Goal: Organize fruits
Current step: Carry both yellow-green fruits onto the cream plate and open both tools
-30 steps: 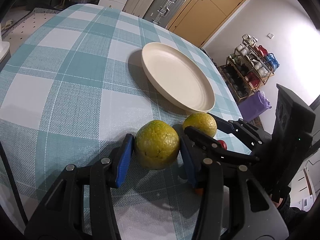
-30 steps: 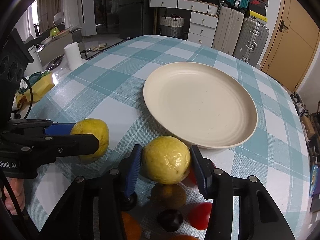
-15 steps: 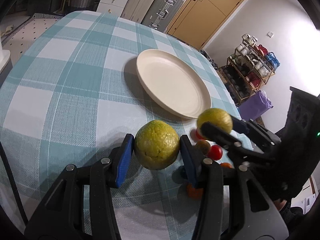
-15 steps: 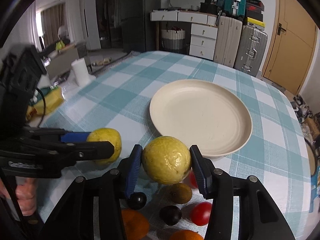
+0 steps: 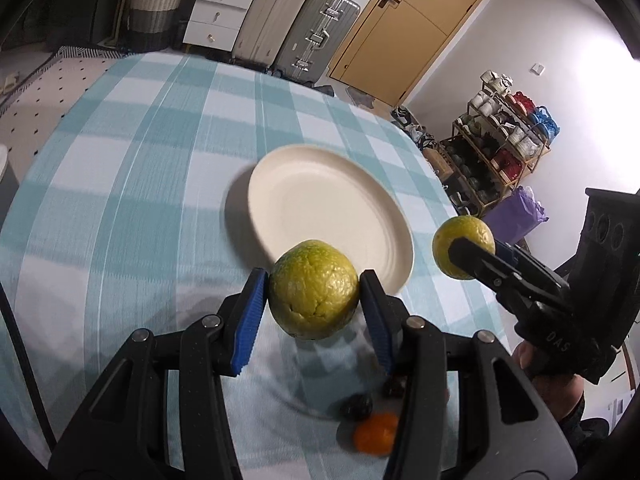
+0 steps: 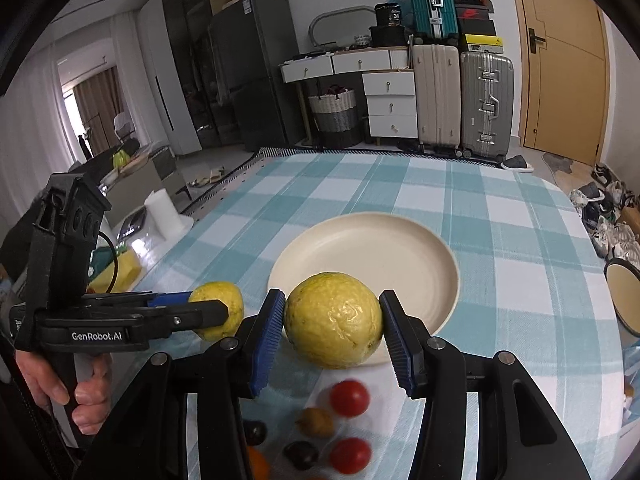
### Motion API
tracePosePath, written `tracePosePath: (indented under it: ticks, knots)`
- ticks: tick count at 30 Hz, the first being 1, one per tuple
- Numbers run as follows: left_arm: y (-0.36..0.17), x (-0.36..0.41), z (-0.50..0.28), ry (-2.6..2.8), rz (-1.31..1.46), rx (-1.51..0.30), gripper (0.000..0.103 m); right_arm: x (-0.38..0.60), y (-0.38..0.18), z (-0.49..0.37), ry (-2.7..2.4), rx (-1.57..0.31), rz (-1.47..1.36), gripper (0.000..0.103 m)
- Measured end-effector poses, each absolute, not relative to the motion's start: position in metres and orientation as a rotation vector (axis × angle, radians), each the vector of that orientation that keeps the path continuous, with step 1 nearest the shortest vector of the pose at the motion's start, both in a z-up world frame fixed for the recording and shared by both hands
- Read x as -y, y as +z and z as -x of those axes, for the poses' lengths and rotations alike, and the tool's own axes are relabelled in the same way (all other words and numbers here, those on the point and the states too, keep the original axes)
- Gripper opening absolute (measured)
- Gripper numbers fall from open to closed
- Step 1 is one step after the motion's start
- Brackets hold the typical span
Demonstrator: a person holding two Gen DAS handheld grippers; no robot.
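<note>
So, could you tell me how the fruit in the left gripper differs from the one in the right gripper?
The left gripper holds a greener fruit with dull, pitted skin; the right gripper holds a yellower fruit with glossier skin. The greener fruit has cracked creases underneath, the yellower fruit a wrinkled patch. Both are round, clamped and lifted near the plate.

Beyond the table's checked cloth (image 6: 400, 184) we see two upright suitcases, a beige one (image 6: 435, 96) and a silver one (image 6: 486, 104), standing side by side next to a tan door (image 6: 560, 72). Left of them stand white drawers (image 6: 390, 104) and a woven basket (image 6: 334, 114). A white paper roll (image 6: 162, 214) stands off the table's left edge. We also see a rack of cups (image 5: 508, 140) by the far wall.
</note>
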State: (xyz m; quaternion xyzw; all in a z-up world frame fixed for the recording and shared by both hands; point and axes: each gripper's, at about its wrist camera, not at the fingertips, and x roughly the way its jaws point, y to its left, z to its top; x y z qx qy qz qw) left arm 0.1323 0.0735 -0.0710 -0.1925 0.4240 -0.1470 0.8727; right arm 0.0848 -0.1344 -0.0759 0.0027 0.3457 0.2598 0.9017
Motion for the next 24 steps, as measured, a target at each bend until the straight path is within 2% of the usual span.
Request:
tracePosePath:
  ticks: [13,24]
  knots:
    - [-0.067,-0.049,-0.225,-0.337,0.374,-0.922,0.044,0.151,-0.073,-0.158,0.588,-0.721,-0.085,0.05]
    - [-0.094,-0.044,-0.287,-0.319,0.399,-0.972,0.044,0.148,-0.11,-0.218,0.583,-0.778,-0.114,0.05]
